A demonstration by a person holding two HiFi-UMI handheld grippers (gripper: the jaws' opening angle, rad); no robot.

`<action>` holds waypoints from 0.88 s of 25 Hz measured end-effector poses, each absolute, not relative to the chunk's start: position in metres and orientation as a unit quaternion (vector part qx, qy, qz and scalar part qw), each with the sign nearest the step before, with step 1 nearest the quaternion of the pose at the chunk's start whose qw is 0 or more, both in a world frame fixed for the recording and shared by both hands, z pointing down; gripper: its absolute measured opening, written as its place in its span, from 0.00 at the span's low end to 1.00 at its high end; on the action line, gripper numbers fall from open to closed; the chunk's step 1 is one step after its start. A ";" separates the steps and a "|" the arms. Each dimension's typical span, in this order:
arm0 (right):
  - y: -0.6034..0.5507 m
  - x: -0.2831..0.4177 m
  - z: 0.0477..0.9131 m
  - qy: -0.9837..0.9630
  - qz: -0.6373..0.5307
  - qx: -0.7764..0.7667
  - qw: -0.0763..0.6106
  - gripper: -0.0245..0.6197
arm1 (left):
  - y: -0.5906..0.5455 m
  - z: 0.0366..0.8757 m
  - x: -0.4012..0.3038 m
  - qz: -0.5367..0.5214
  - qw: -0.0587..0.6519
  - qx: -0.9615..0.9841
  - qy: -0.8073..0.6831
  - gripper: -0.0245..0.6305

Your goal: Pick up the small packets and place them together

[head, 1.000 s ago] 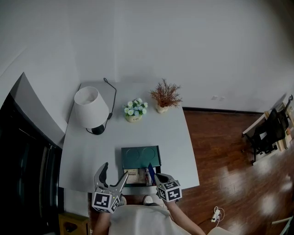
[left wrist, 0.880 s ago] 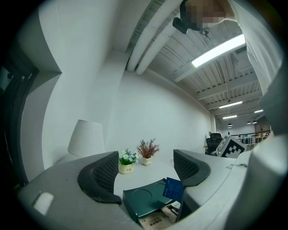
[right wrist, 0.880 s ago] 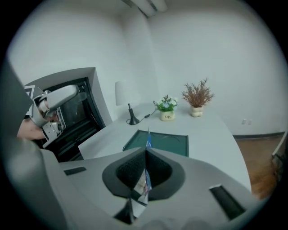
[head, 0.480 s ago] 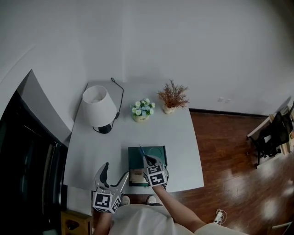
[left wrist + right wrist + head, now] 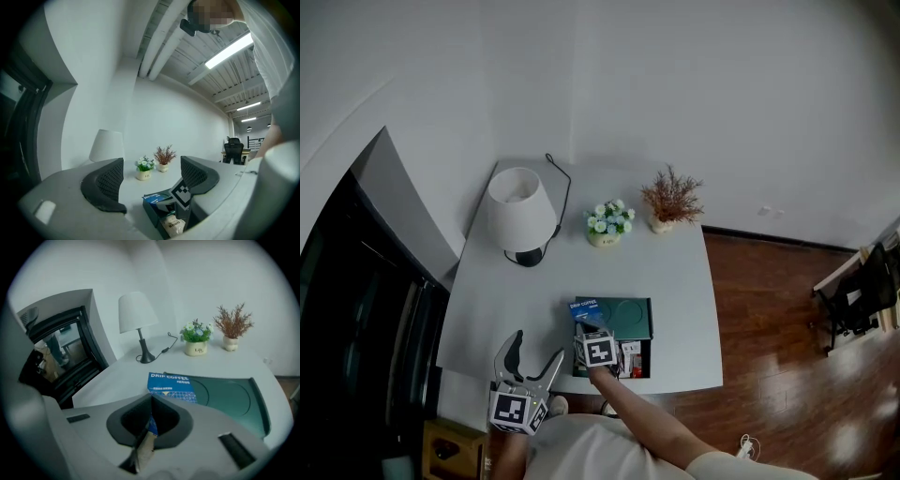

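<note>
Since a second ago the right gripper (image 5: 584, 328) has swung from the near edge of the table (image 5: 511, 300) to above the left rim of the green box (image 5: 630, 313), jaws clenched on a packet (image 5: 171, 386). Bare tabletop opens leftward toward the lamp (image 5: 522, 210). The packet's bottom edge sits pinched between the pads, the rest jutting beyond them: flat, blue, printed DRIP COFFEE. The left gripper (image 5: 152, 177) hangs released and empty.

White surface (image 5: 502, 300). Table lamp (image 5: 521, 208) at its far left: white shade, dark base. Black cord (image 5: 565, 192) loops behind the shade. Just right of the lamp stands a small pot of white and blue flowers (image 5: 608, 223). Further right is a pot of dried reddish sprigs (image 5: 672, 199). Well right of the lamp, off the surface: wood floor (image 5: 769, 309), dark chair (image 5: 861, 295).
</note>
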State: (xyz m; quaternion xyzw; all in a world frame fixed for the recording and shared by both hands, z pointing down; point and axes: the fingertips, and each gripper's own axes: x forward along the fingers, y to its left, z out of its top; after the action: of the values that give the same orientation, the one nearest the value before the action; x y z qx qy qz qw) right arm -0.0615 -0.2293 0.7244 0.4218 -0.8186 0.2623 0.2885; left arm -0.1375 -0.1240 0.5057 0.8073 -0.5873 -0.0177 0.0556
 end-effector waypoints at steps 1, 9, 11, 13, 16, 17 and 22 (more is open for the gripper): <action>-0.230 -0.059 0.730 -0.810 0.272 0.434 0.287 0.04 | -0.123 0.505 -0.139 -0.016 0.054 0.807 -0.588 0.59; -0.249 -0.056 0.747 -0.786 0.314 0.461 0.268 0.10 | -0.113 0.515 -0.150 -0.013 0.065 0.798 -0.600 0.59; -0.246 -0.055 0.749 -0.789 0.304 0.452 0.286 0.12 | -0.113 0.515 -0.148 -0.013 0.064 0.799 -0.598 0.59; -0.244 -0.062 0.742 -0.804 0.293 0.433 0.282 0.18 | -0.115 0.515 -0.147 -0.015 0.063 0.801 -0.595 0.59; -0.241 -0.063 0.729 -0.824 0.277 0.421 0.258 0.47 | -0.120 0.513 -0.143 -0.012 0.060 0.806 -0.588 0.59; -0.241 -0.061 0.715 -0.835 0.259 0.420 0.242 0.47 | -0.121 0.512 -0.141 -0.012 0.059 0.808 -0.586 0.59; -0.238 -0.037 0.603 -0.895 0.137 0.413 0.102 0.47 | -0.131 0.509 -0.134 -0.016 0.056 0.815 -0.576 0.59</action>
State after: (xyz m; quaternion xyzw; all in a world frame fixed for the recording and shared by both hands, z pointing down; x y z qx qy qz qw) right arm -0.0374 -0.2380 0.6029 0.4127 -0.8947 0.1369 0.1020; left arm -0.1341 -0.1308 0.5088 0.8150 -0.5765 -0.0163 0.0557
